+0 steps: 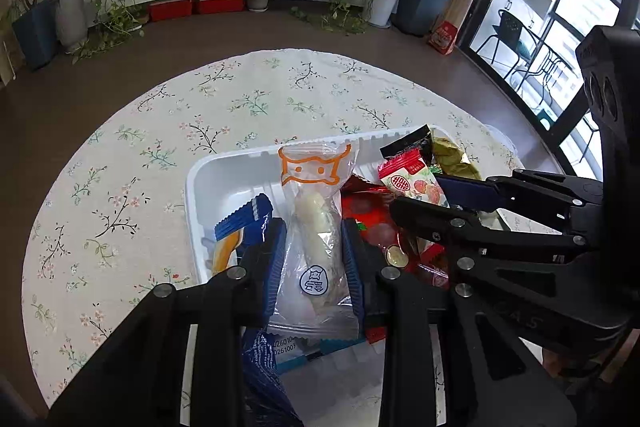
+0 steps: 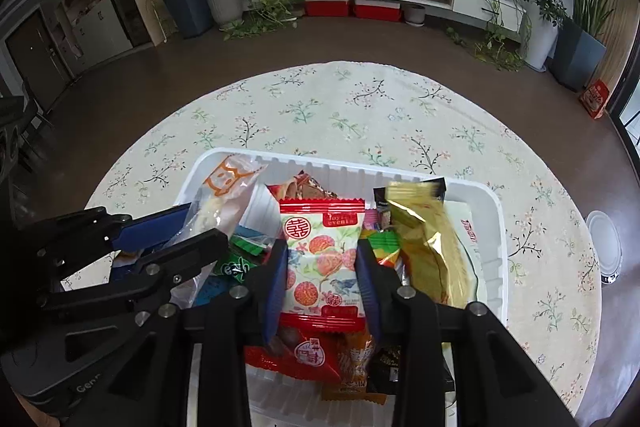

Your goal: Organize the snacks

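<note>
A white plastic tray (image 1: 224,175) (image 2: 494,227) of snacks stands on the round floral table. My left gripper (image 1: 314,239) is shut on a clear packet with an orange cat face (image 1: 316,211) that holds a pale roll, above the tray's left part. My right gripper (image 2: 322,259) is shut on a red-and-white lychee packet (image 2: 322,251) over the tray's middle. That clear packet (image 2: 224,203) and the left gripper (image 2: 168,239) show at the left of the right wrist view. The lychee packet (image 1: 412,183) and right gripper (image 1: 436,199) show at the right of the left wrist view.
In the tray lie a gold packet (image 2: 430,243), red wrappers (image 2: 308,355), a green one (image 2: 238,259) and a blue-and-orange packet (image 1: 240,223). A small white round object (image 2: 604,247) sits at the table's right edge. Potted plants and a low white cabinet stand beyond.
</note>
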